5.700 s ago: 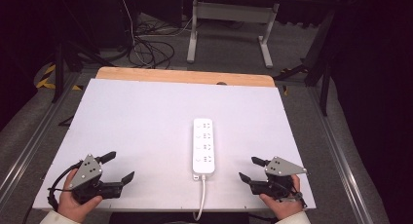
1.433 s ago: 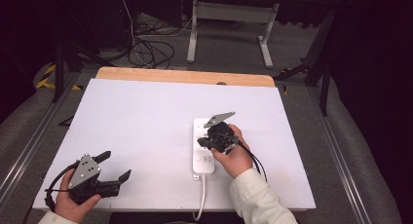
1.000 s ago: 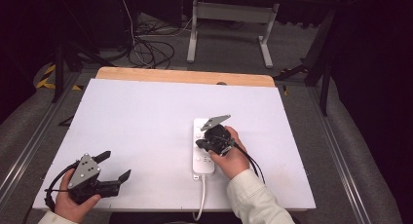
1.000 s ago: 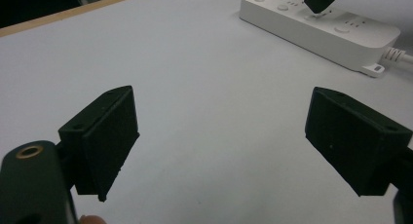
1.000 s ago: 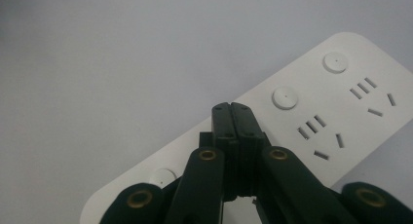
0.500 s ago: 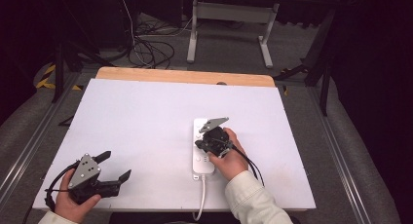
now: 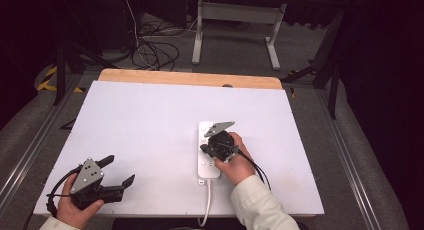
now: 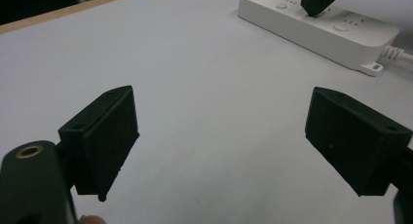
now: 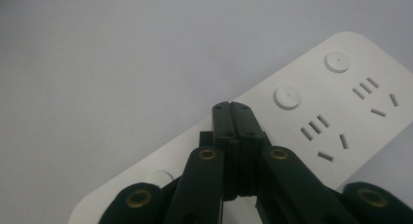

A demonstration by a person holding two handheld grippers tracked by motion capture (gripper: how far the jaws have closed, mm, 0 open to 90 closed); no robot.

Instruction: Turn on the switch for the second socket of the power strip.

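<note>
The right tongs [image 7: 206, 149], jaws pressed together on nothing, had come in from the lower right onto the white power strip [image 7: 208, 135] at centre frame on the bench [image 7: 150, 120], tips down by a round switch [image 9: 287, 96], likely pressing it. The left tongs [image 7: 116, 171] stayed wide at lower left

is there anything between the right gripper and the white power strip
Nothing visible. The right gripper, jaws shut, sits directly over the white plastic power strip, tips at one of its round buttons; no object lies between.
</note>
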